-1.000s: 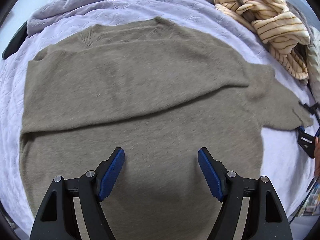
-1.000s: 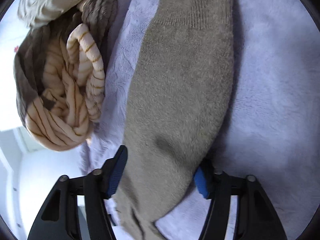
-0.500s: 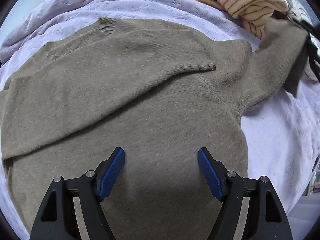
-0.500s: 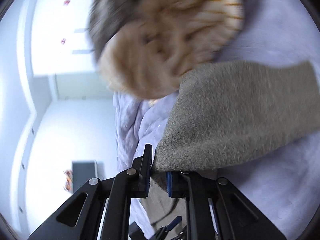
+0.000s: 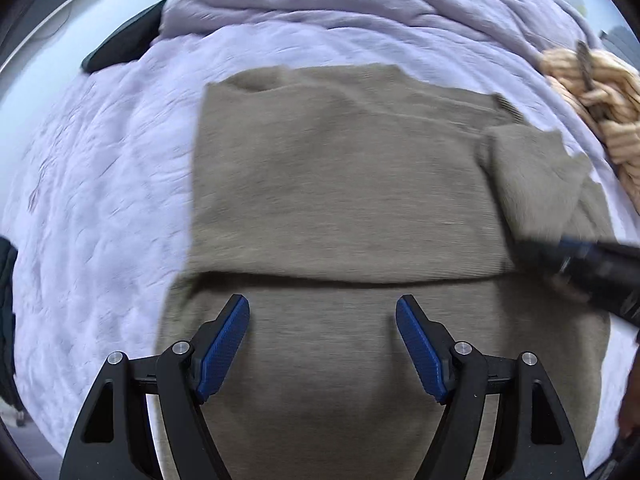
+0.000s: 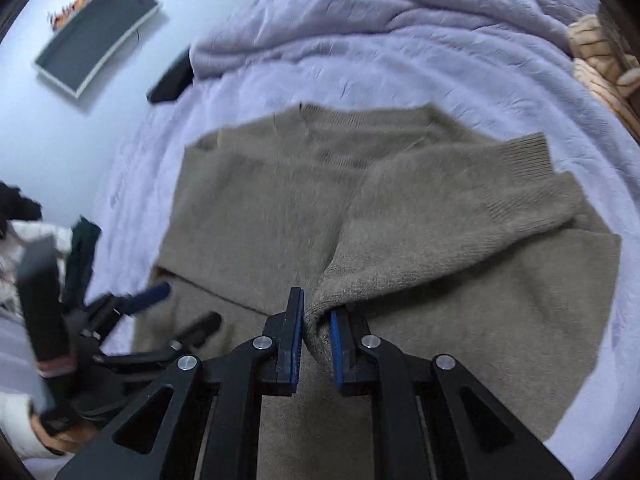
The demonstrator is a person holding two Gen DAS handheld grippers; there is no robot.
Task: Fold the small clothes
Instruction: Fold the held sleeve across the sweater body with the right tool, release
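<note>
Sweater (image 5: 340,200) flat on blanket (image 5: 100,200); striped garment (image 5: 600,120) right.

We see sweater (image 5: 340,184) plain taupe-brown, ribbed cuff (image 6: 524,156) same shade. Bed cover (image 5: 100,184) pale lilac, crinkled texture. Bundled garment (image 5: 600,104) cream with thin brown stripes. Hand-held gripper pads (image 5: 224,344) blue, frames black.
</note>
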